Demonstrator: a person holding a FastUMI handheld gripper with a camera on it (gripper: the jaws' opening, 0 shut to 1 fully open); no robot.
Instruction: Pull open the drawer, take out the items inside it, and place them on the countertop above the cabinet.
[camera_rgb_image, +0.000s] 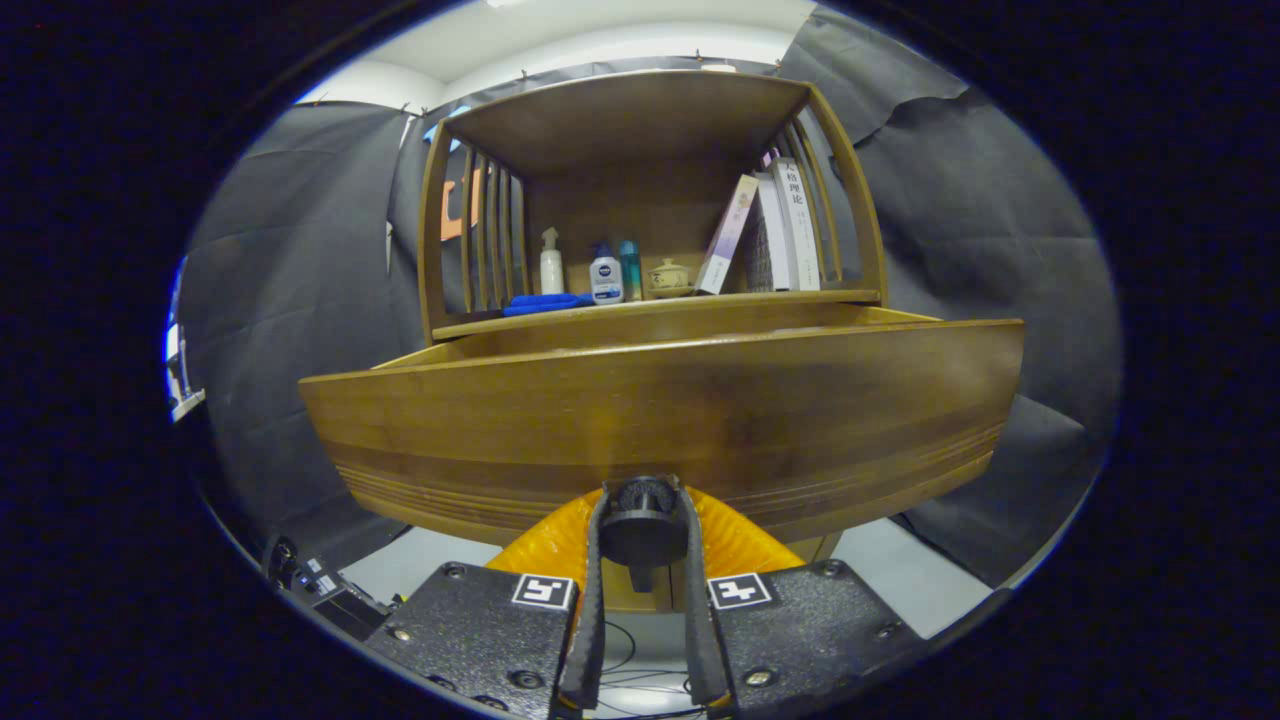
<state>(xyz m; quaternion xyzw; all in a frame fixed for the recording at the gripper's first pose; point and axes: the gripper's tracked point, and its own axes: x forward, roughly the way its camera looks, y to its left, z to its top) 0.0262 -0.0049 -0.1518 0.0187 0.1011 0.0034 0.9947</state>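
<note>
1 drawer (660, 420) pulled out | tool (643, 530) clamped on 1 knob (641, 520) | 3 bottles (592, 270) | 3 books (770, 232)

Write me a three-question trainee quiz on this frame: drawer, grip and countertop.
1. True or false: the drawer is pulled out from the cabinet.
2. What is the hand-held gripper closed on? A) a book B) the drawer knob C) the blue cloth
3. Fill in: the books lean at the ____ end of the countertop, seen from the gripper.

Key: 1 true; 2 B; 3 right.
</note>
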